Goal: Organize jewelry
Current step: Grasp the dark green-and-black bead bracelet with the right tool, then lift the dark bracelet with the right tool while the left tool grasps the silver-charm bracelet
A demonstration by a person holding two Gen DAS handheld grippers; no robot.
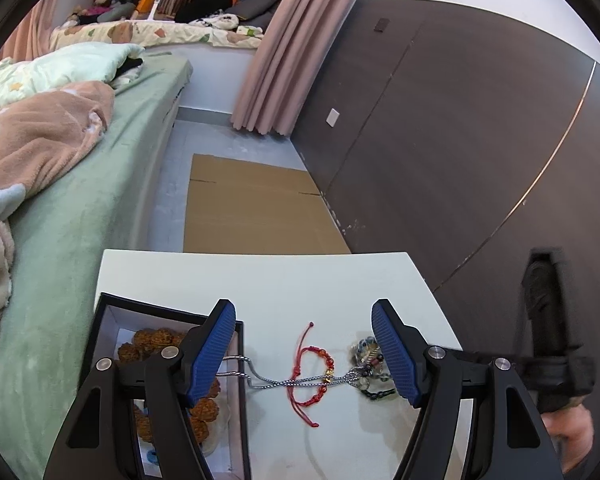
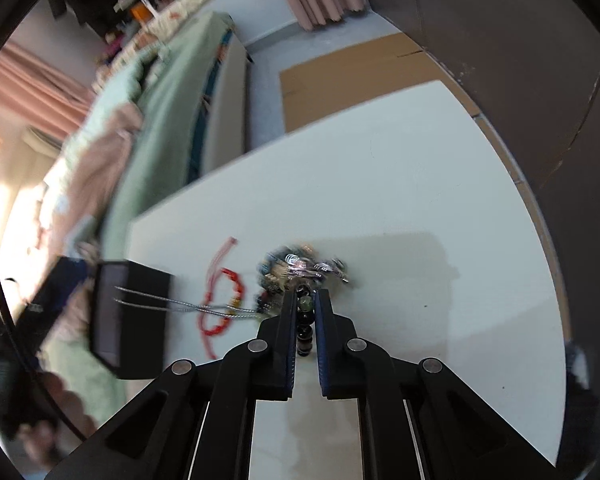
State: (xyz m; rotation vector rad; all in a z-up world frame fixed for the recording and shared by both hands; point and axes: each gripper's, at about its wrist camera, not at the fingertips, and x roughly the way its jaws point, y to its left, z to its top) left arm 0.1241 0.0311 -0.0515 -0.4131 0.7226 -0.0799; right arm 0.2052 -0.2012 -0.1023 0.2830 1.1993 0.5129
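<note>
Item: bead bracelet (image 2: 305, 322), dark round beads on a cord; light, limp, apt to roll and snag. My right gripper (image 2: 304, 300) has its jaws narrow, pinching the beads at the edge of the tangled pile (image 2: 300, 270) on the table (image 2: 420, 200).

Left gripper (image 1: 304, 344): jaws wide, empty.

Left view alone shows the box (image 1: 236, 400) interior, holding brown carved beads (image 1: 156, 344). Right view alone shows my grip.

Silver chain (image 1: 268, 382) trails from the box across the red cord bracelet (image 1: 314, 376); lifting may drag both.
</note>
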